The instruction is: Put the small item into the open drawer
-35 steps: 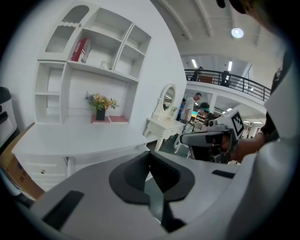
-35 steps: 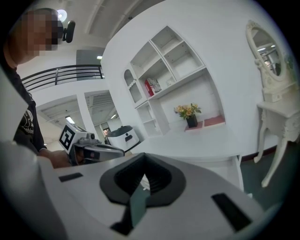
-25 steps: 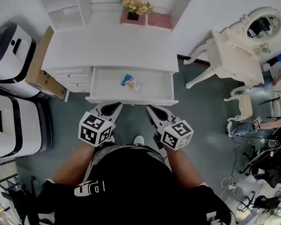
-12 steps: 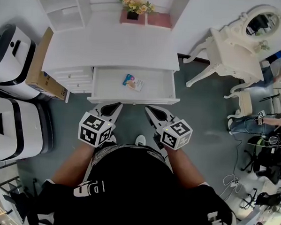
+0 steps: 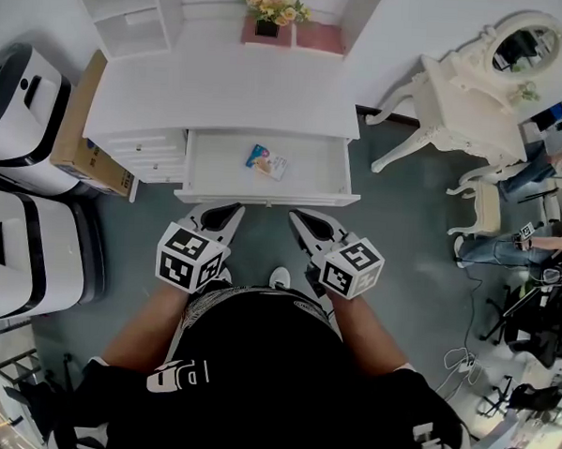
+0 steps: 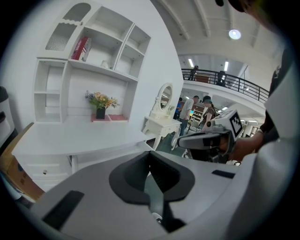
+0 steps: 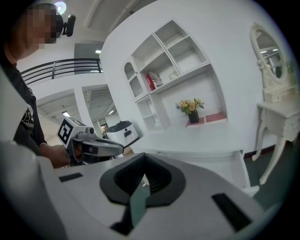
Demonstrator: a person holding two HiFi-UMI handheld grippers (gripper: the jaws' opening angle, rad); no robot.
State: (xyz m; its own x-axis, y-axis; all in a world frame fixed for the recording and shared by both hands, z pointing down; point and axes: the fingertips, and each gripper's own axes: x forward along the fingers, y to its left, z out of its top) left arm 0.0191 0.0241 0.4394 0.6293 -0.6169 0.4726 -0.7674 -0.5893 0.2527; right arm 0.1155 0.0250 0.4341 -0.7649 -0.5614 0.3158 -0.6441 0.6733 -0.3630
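Note:
The small item (image 5: 265, 162), a flat blue and white packet, lies on the floor of the open white drawer (image 5: 264, 198), near its middle. My left gripper (image 5: 233, 210) and right gripper (image 5: 298, 215) hover side by side just in front of the drawer's front panel. Each has its jaws together and holds nothing. In the left gripper view the right gripper (image 6: 206, 139) shows off to the right. In the right gripper view the left gripper (image 7: 96, 147) shows at the left. The packet is hidden in both gripper views.
The drawer belongs to a white desk (image 5: 223, 84) with a flower pot (image 5: 267, 12) and a shelf unit (image 5: 123, 13) at its back. A cardboard box (image 5: 79, 133) and white machines (image 5: 24, 102) stand at the left, an ornate vanity table (image 5: 476, 98) at the right.

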